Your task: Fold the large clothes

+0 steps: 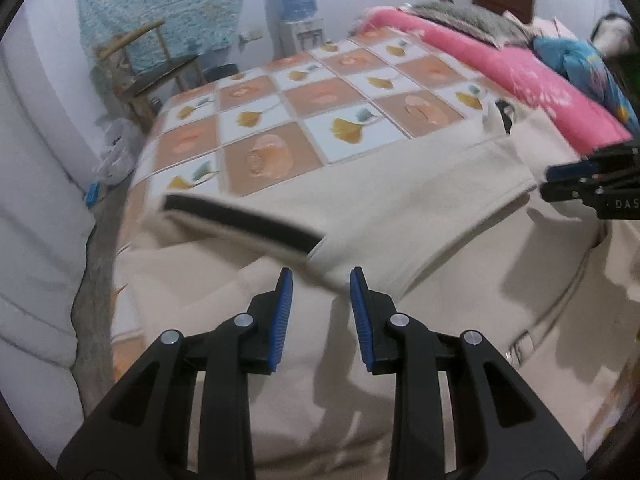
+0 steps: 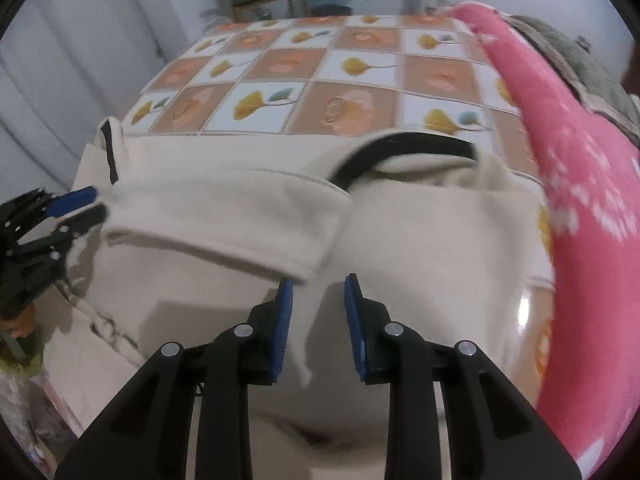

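A large cream garment (image 1: pixel 400 208) with black trim lies spread on the bed; it also shows in the right wrist view (image 2: pixel 420 240). A folded-over sleeve with a black cuff (image 1: pixel 240 220) crosses its middle. My left gripper (image 1: pixel 321 276) is open and empty, just above the cloth near the sleeve's edge. My right gripper (image 2: pixel 319 282) is open and empty over the garment; a cream drawstring (image 2: pixel 302 356) hangs between its fingers. The right gripper shows at the right edge of the left wrist view (image 1: pixel 560 184), the left gripper at the left edge of the right wrist view (image 2: pixel 90 204).
The bed has a checkered sheet (image 1: pixel 280 92) with orange and leaf squares. A pink blanket (image 2: pixel 580 184) lies rolled along the right side. A wooden chair (image 1: pixel 152 64) and a water dispenser (image 1: pixel 298 12) stand beyond the bed's far end. A white wall (image 1: pixel 36 200) is on the left.
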